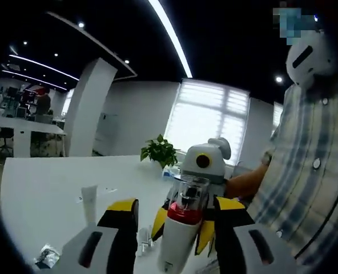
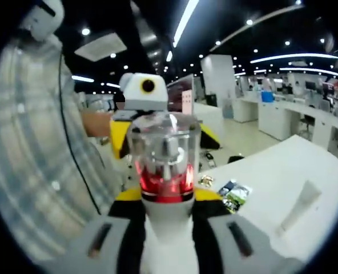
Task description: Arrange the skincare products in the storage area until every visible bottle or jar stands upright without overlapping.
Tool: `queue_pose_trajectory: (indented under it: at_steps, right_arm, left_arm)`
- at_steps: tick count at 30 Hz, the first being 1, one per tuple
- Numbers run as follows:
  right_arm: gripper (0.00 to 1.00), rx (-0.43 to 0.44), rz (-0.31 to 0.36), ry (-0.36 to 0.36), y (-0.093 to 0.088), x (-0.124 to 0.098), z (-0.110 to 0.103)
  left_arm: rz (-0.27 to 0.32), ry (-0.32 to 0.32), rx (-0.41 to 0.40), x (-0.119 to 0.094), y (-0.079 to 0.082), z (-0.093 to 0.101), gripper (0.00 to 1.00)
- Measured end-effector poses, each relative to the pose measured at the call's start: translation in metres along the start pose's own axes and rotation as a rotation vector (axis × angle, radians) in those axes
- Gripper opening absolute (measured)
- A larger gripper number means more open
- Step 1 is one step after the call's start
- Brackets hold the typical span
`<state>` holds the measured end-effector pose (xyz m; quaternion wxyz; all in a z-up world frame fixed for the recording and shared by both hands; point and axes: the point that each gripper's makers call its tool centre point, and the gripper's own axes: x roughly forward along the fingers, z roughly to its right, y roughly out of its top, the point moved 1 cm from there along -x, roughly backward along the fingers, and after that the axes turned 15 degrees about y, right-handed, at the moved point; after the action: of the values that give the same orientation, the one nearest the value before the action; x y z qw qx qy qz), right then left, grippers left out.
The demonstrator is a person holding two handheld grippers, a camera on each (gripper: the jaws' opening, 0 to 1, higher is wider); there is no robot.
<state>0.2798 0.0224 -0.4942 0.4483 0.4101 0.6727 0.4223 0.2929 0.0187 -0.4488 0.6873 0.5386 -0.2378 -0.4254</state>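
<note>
**Bottle held aloft in the right tongs**

In the right gripper view, the right tongs (image 2: 168, 225) are clamped on a white bottle (image 2: 168, 220) with a red collar and a clear cap. The bottle stands upright between the two jaws, at 6 o'clock in the view, lifted above the table (image 2: 283, 177). Behind the cap, at 12 o'clock, sits the left tongs' yellow-and-white body, facing this way.

In the left gripper view, the left tongs (image 1: 174, 228) stand apart, with black jaws and yellow tips rising from 6 o'clock. The bottle (image 1: 180, 234) shows between them, gripped by the yellow-tipped right tongs (image 1: 183, 220) coming in from beyond; whether the left jaws touch it I cannot tell.

A white tube (image 1: 89, 204) stands upright on the table (image 1: 49, 194) at 8 o'clock in the left gripper view, with a small crumpled wrapper (image 1: 46, 256) near the bottom edge. In the right gripper view the tube (image 2: 299, 205) lies at 4 o'clock, and a printed sachet (image 2: 234, 193) lies on the table near the bottle. A potted plant (image 1: 159, 151) sits at the table's far edge. A person in a plaid shirt (image 1: 306, 182) holds both tools.
</note>
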Motion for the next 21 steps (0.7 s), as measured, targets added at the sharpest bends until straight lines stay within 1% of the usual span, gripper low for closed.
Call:
queue_pose_trajectory:
  at_steps: [3,6,11,13,15,17,19,20,21]
  right_arm:
    - [0.28,0.0,0.005,0.027,0.001,0.001,-0.005]
    - [0.28,-0.001,-0.001,0.047,0.001,0.002,-0.008]
    - [0.28,0.006,-0.013,0.093,-0.001,0.004,-0.015]
    - [0.28,0.007,-0.019,0.11,-0.002,0.006,-0.018]
    - [0.28,0.018,-0.029,0.126,-0.005,0.008,-0.019]
    - [0.28,0.024,-0.042,0.151,-0.008,0.011,-0.022]
    - [0.28,0.023,-0.049,0.17,-0.008,0.014,-0.024]
    - [0.28,0.023,-0.053,0.179,-0.008,0.015,-0.025]
    - [0.28,0.024,-0.062,0.19,-0.009,0.016,-0.026]
  left_arm:
    - [0.017,-0.023,-0.013,-0.001,0.002,0.006,0.53]
    - [0.019,-0.045,-0.019,0.0,0.0,0.014,0.52]
    - [-0.019,-0.082,-0.027,0.002,-0.014,0.024,0.48]
    - [-0.039,-0.101,-0.036,0.001,-0.019,0.028,0.43]
    - [-0.037,-0.115,-0.035,0.0,-0.019,0.031,0.4]
    - [-0.038,-0.118,-0.035,0.001,-0.021,0.032,0.39]
    - [-0.049,-0.115,-0.017,0.003,-0.024,0.032,0.37]
    - [-0.06,-0.116,0.026,0.004,-0.028,0.032,0.34]
    - [-0.06,-0.098,0.06,0.005,-0.029,0.029,0.31]
